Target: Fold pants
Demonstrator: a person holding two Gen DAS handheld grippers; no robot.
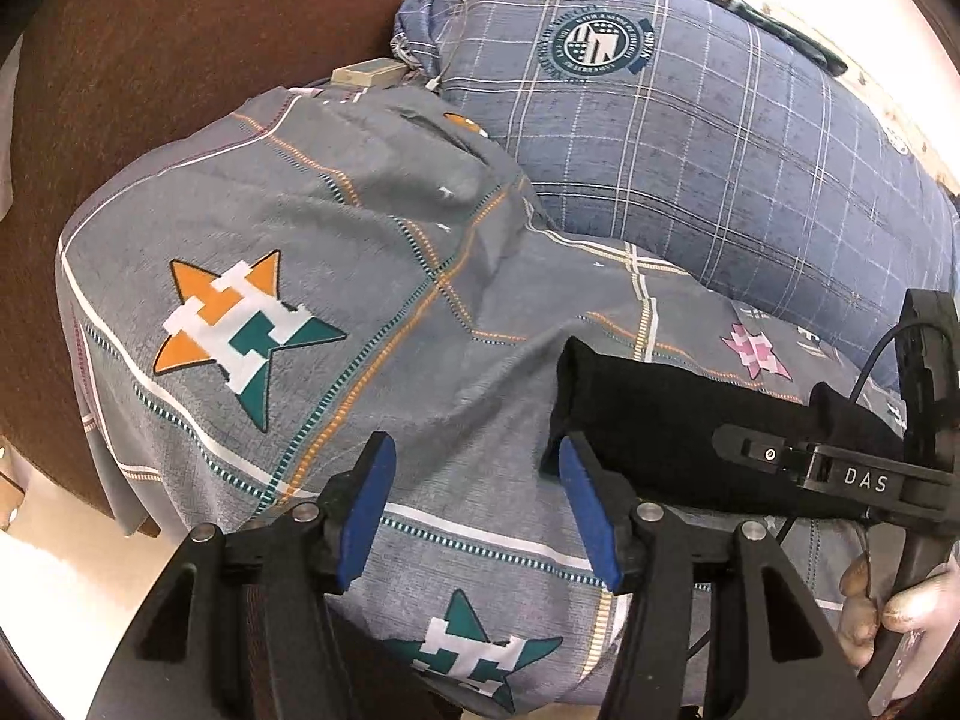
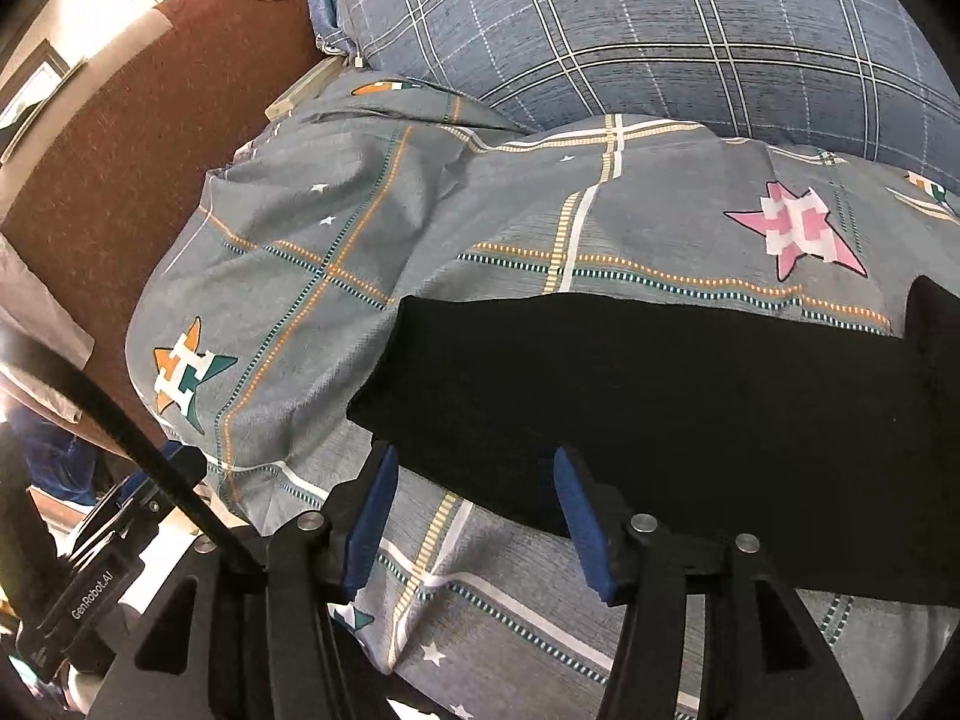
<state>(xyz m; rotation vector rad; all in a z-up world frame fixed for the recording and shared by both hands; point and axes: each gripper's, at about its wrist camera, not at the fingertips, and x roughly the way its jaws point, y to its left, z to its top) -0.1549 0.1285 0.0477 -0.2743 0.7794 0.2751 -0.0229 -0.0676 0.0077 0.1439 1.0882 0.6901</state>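
Observation:
Black pants lie folded in a long flat strip on the grey star-patterned bedspread. In the left wrist view the pants lie to the right, their end just beyond my left gripper's right finger. My left gripper is open and empty above the bedspread. My right gripper is open, hovering at the near edge of the pants, holding nothing. The right gripper's body shows over the pants in the left wrist view.
A blue plaid pillow lies at the back, also in the right wrist view. A brown headboard curves along the left. A small beige box with a cable sits between the pillow and headboard. The bed edge drops off at lower left.

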